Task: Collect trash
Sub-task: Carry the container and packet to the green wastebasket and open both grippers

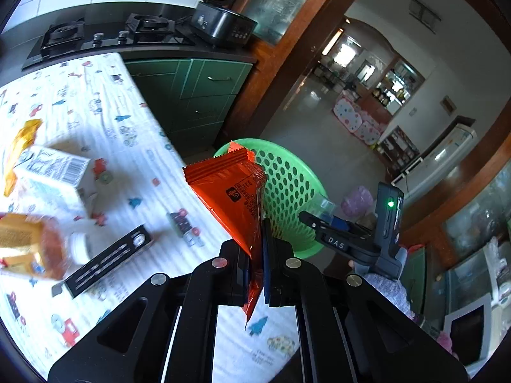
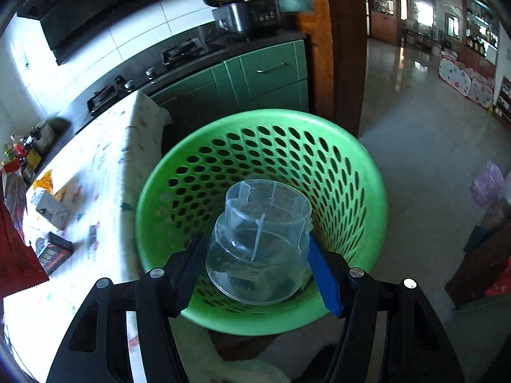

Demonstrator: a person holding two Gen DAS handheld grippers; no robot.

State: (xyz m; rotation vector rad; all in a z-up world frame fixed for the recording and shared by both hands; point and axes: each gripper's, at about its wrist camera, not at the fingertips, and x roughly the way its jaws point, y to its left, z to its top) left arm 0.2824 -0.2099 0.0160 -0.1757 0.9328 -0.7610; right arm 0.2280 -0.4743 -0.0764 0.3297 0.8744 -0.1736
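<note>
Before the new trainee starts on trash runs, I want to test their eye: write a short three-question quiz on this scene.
1. True or false: the left gripper is shut on the orange wrapper.
2. What is between the fingers of the right gripper?
a) a milk carton
b) a clear plastic cup
c) a black box
3. Fill in: the clear plastic cup hangs over the green ____.

Key
1. True: the wrapper is pinched between the closed fingers.
2. b
3. basket, standing on the floor beside the table. The milk carton and black box still lie on the table.
</note>
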